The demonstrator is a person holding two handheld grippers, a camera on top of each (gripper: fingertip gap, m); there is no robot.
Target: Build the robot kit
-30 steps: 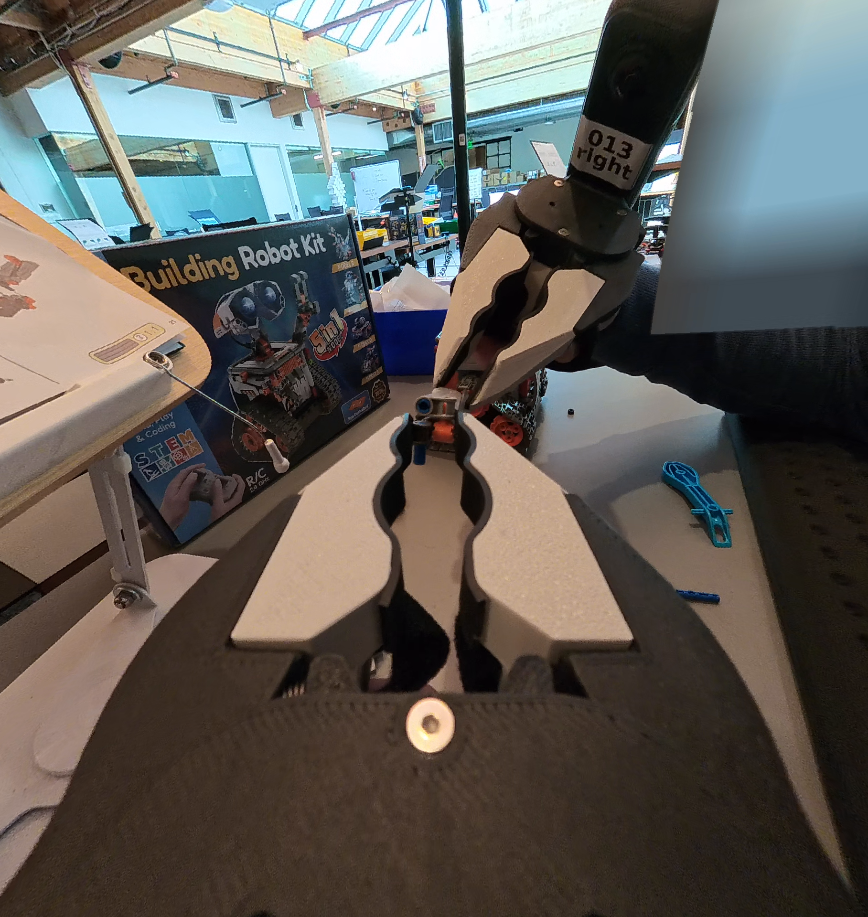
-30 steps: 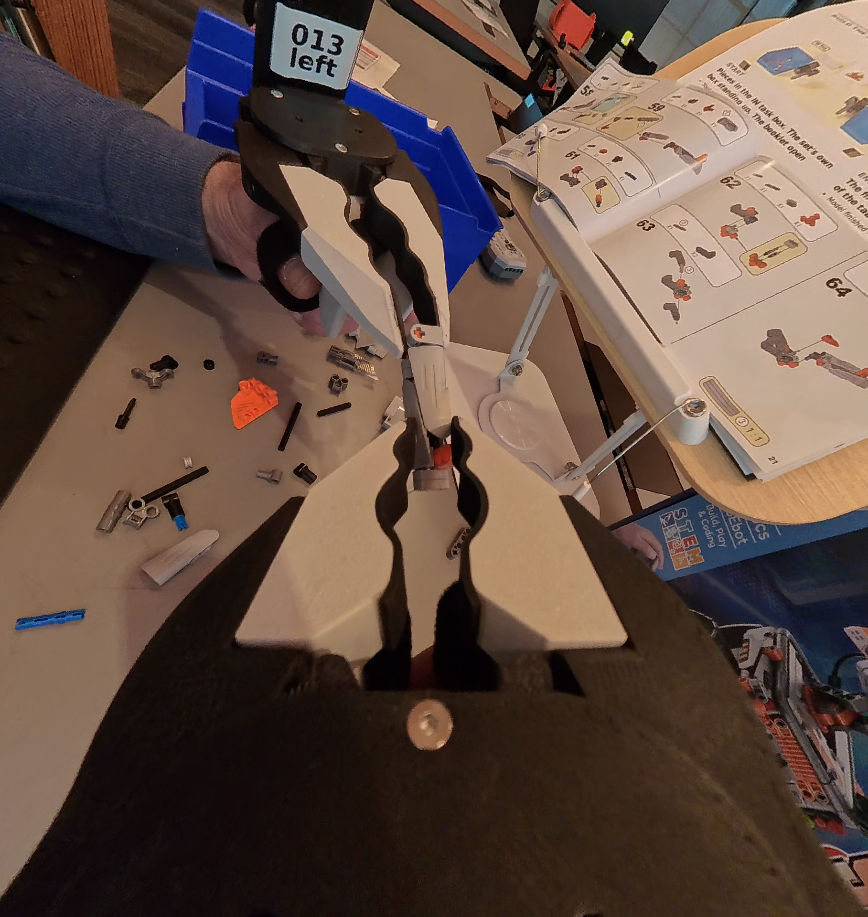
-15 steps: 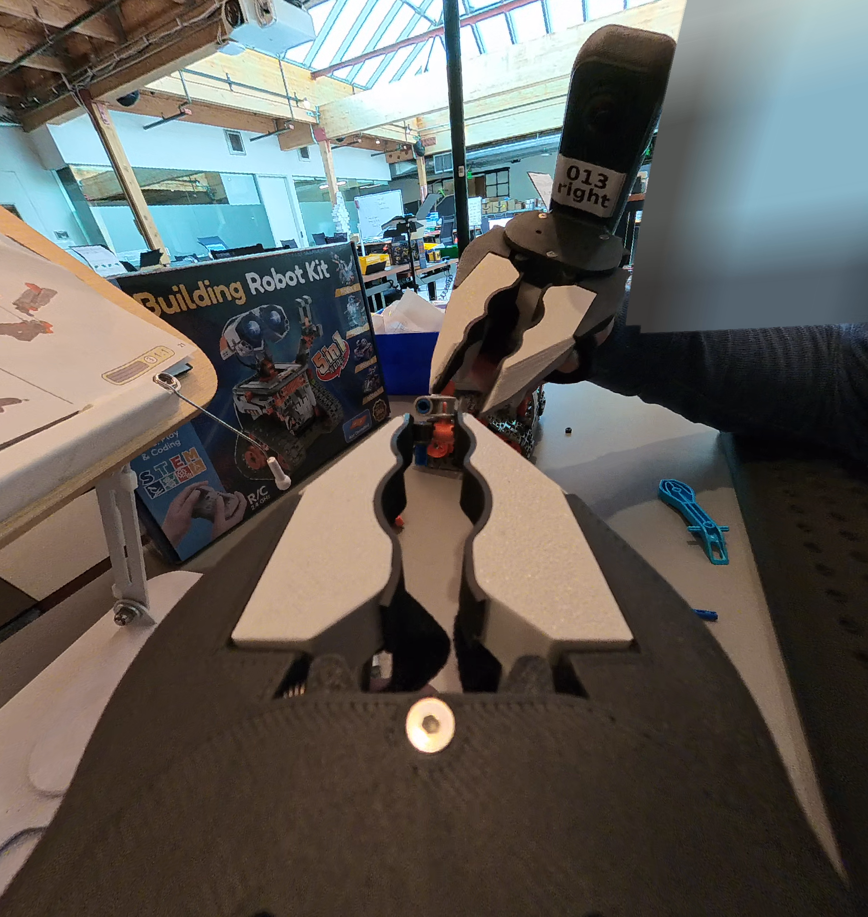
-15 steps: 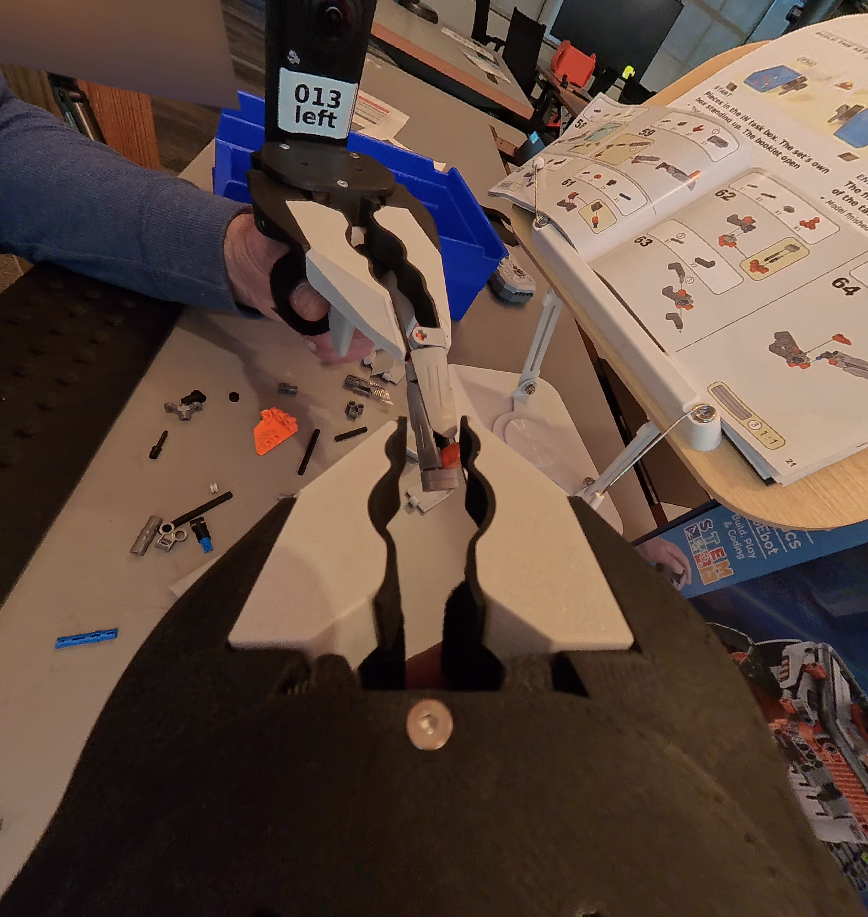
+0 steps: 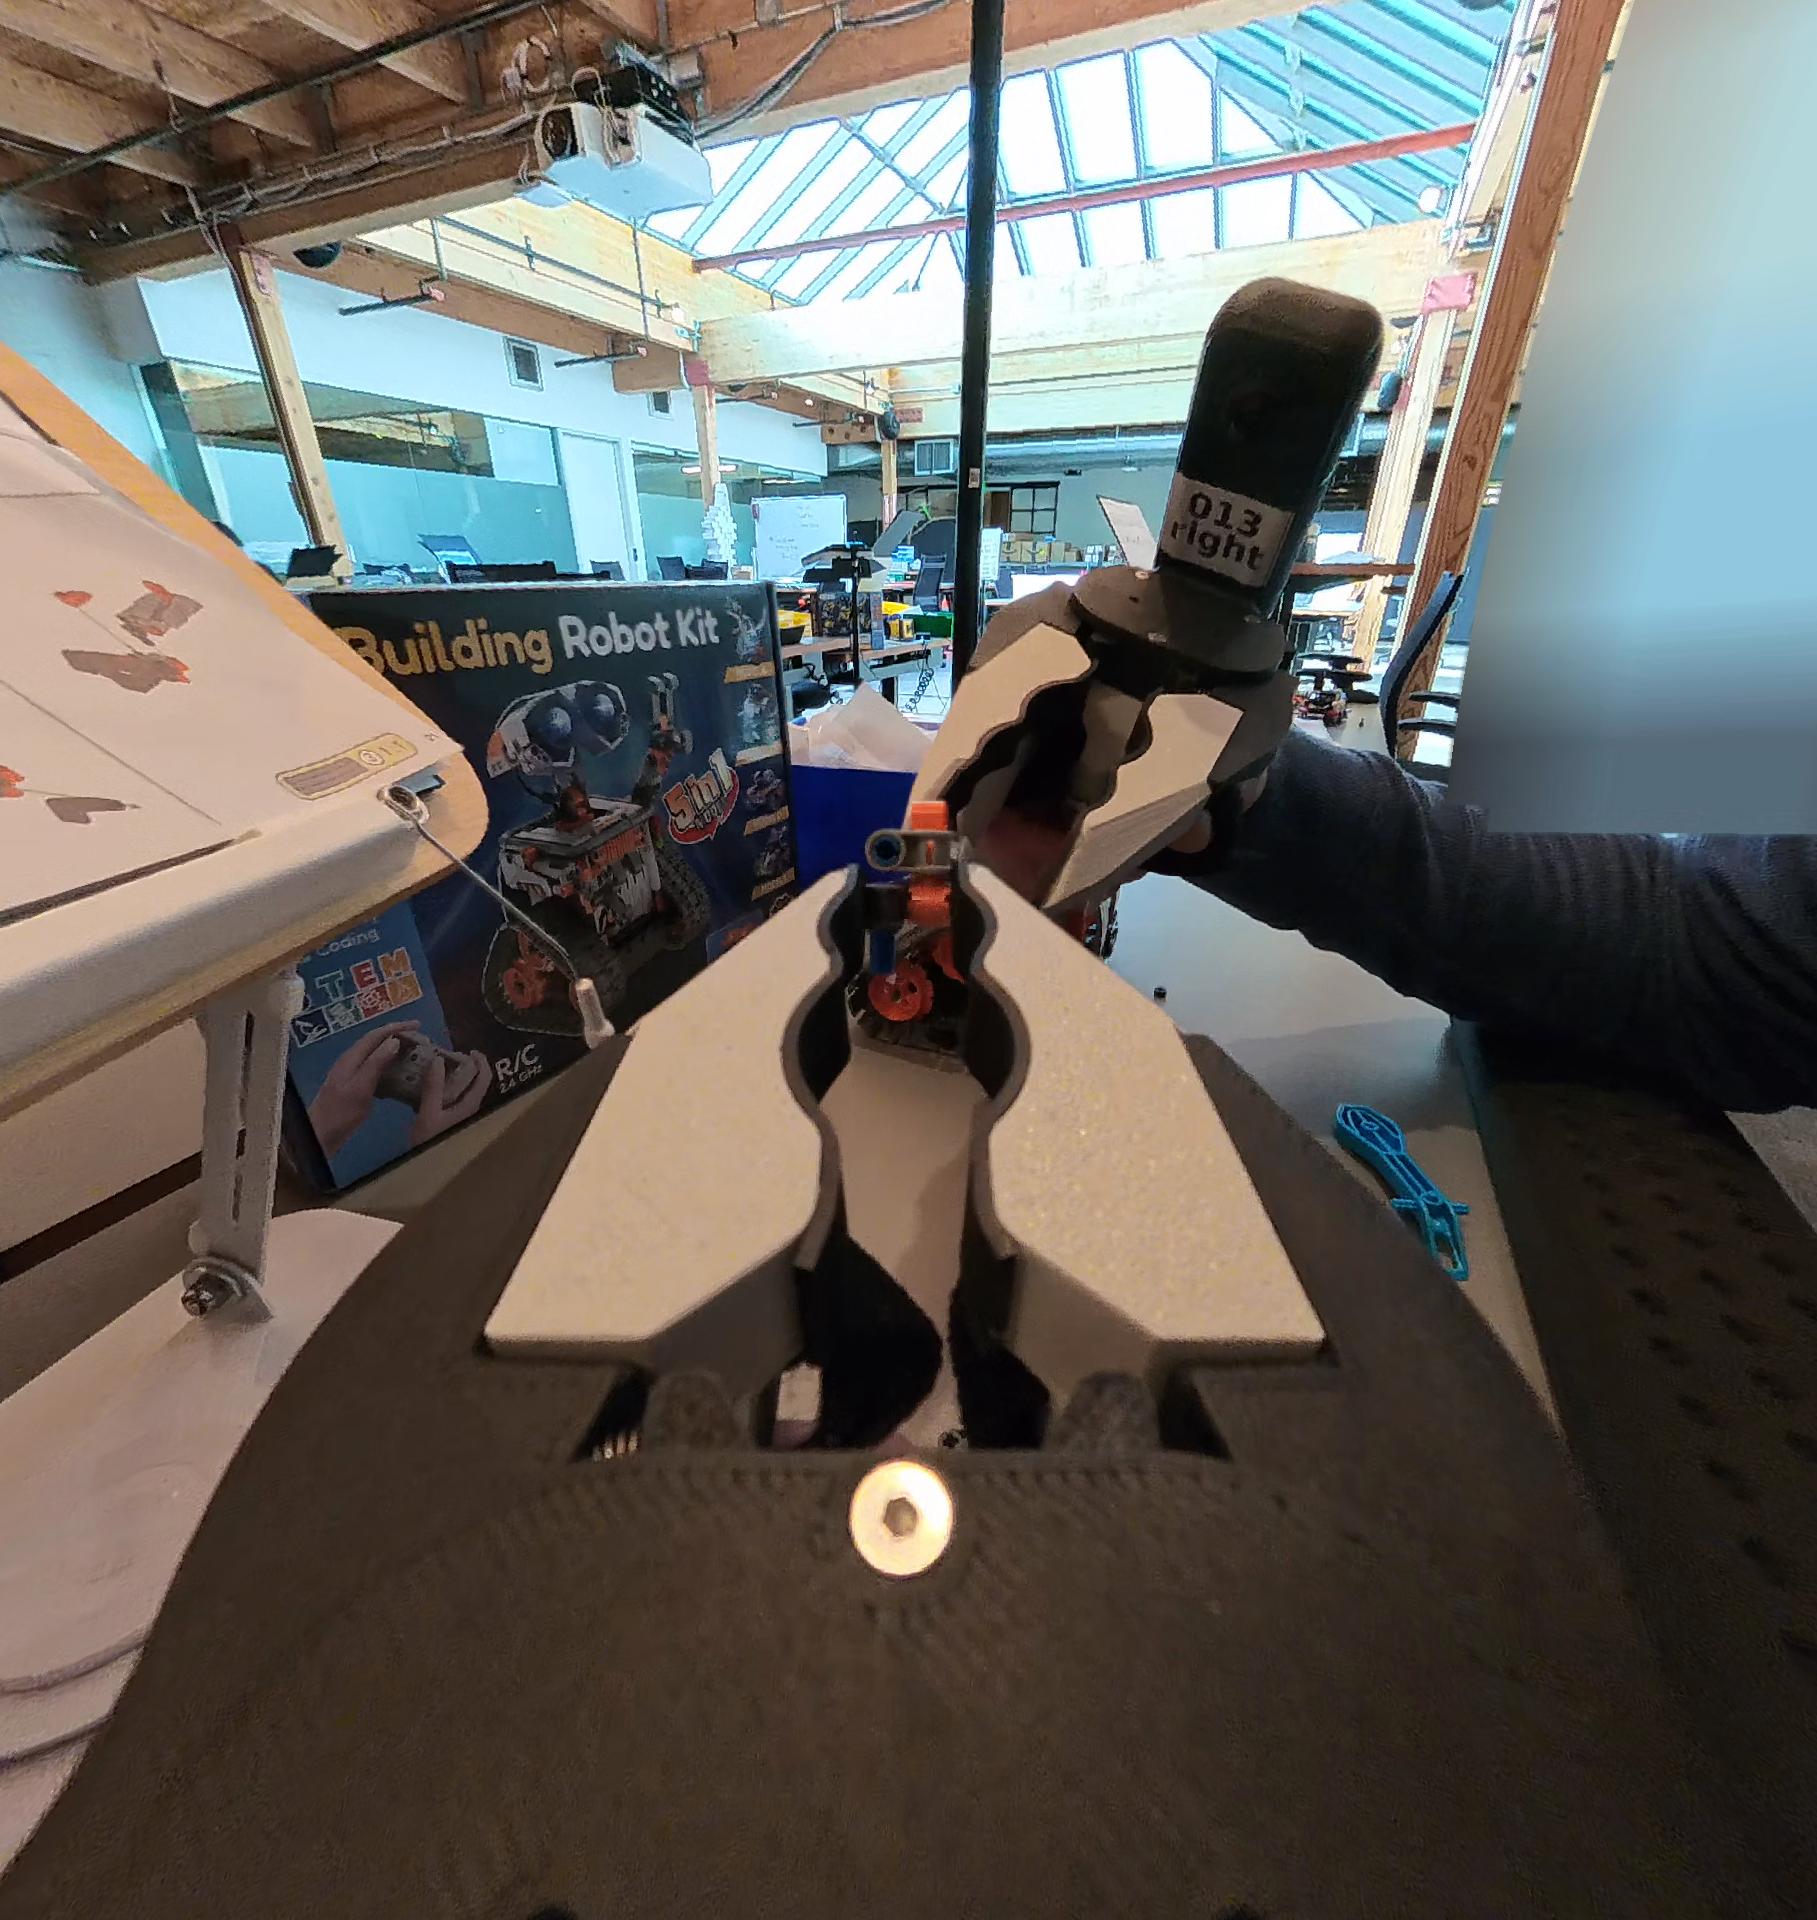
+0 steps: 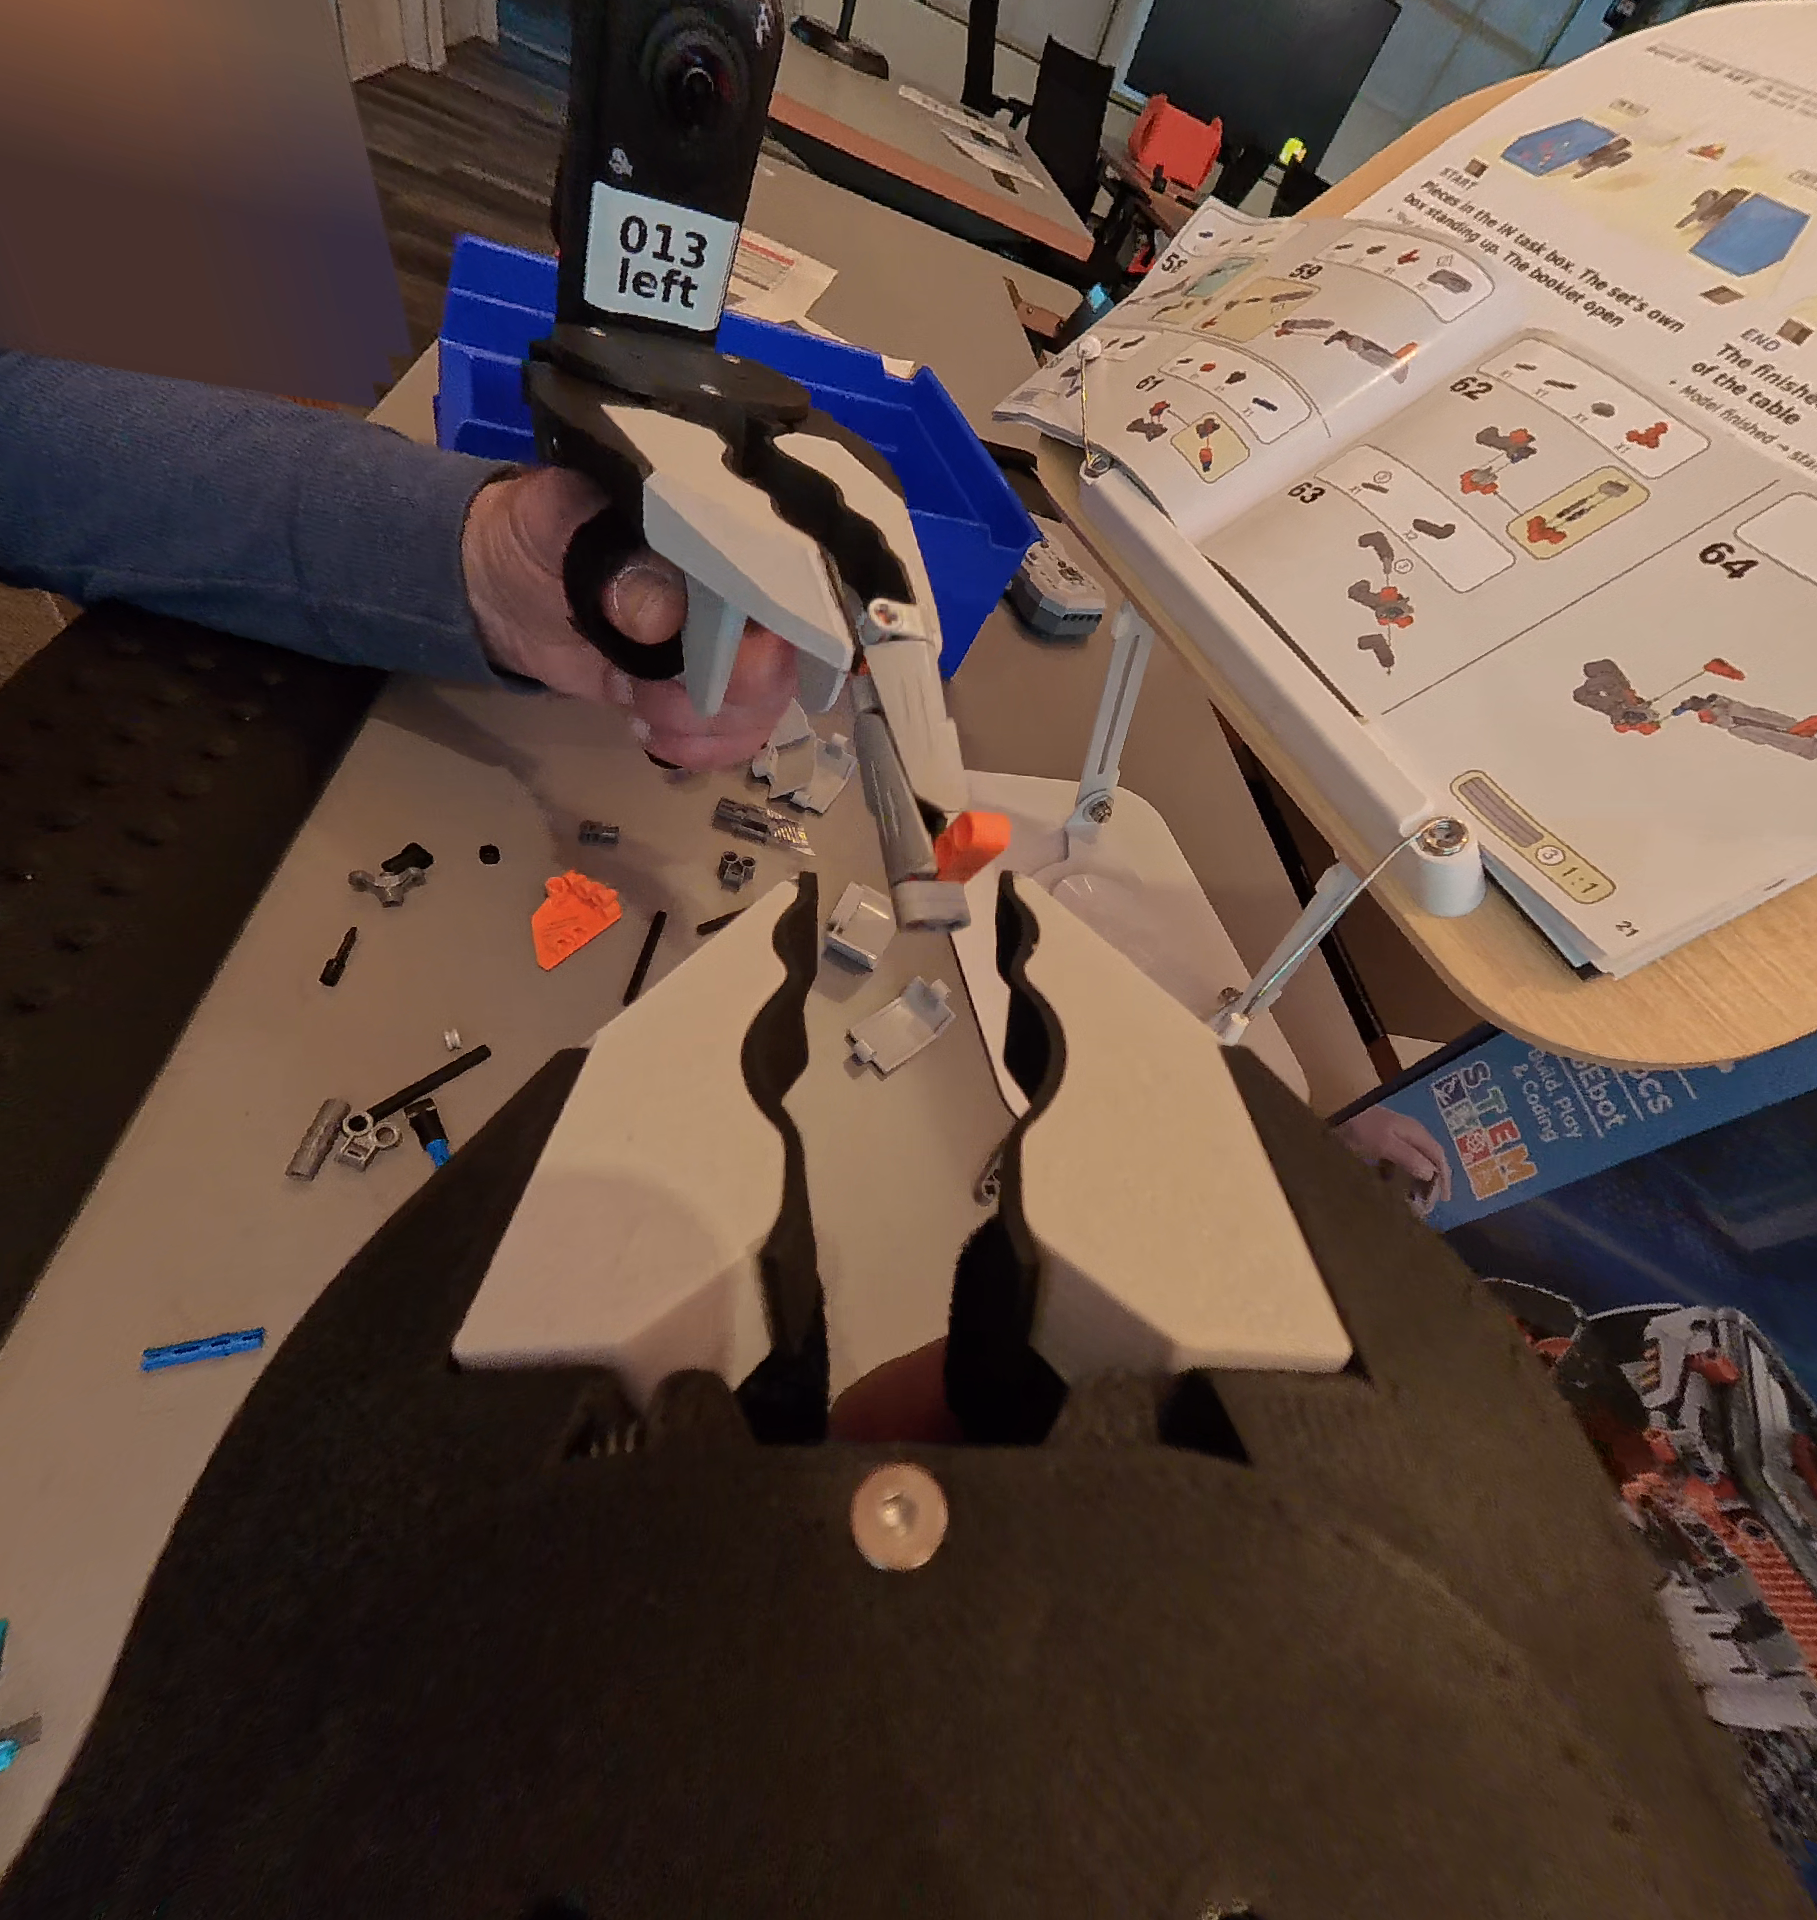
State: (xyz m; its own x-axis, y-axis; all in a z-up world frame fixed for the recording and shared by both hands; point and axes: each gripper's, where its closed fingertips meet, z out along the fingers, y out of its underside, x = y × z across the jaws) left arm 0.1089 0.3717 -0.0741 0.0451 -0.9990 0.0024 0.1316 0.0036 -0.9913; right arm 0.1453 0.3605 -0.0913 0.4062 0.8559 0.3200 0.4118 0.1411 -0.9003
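Note:
My left gripper (image 5: 906, 883) is shut on the top end of a long grey and white brick assembly (image 6: 909, 727). The assembly hangs down and ends in an orange piece (image 6: 971, 836). In the right wrist view my left gripper (image 6: 873, 634) holds it above the table (image 6: 208, 1195). My right gripper (image 6: 904, 894) is open, its fingertips on either side of the assembly's lower end and apart from it. In the left wrist view the right gripper (image 5: 1008, 862) hangs open just behind the held part (image 5: 909, 852).
Several loose parts lie on the table, among them an orange piece (image 6: 571, 920) and a blue beam (image 6: 203, 1351). A blue bin (image 6: 945, 468), an open instruction booklet (image 6: 1506, 520) on a wooden stand, the kit box (image 5: 571, 831), a small wheeled model (image 5: 904, 997) and a blue tool (image 5: 1403, 1174) stand around. One gripper's finger ends stand about 5 cm off the other's.
My right gripper has opened, let go of the assembly's lower end and drawn back a little. My left gripper keeps the assembly and has tilted it slightly.

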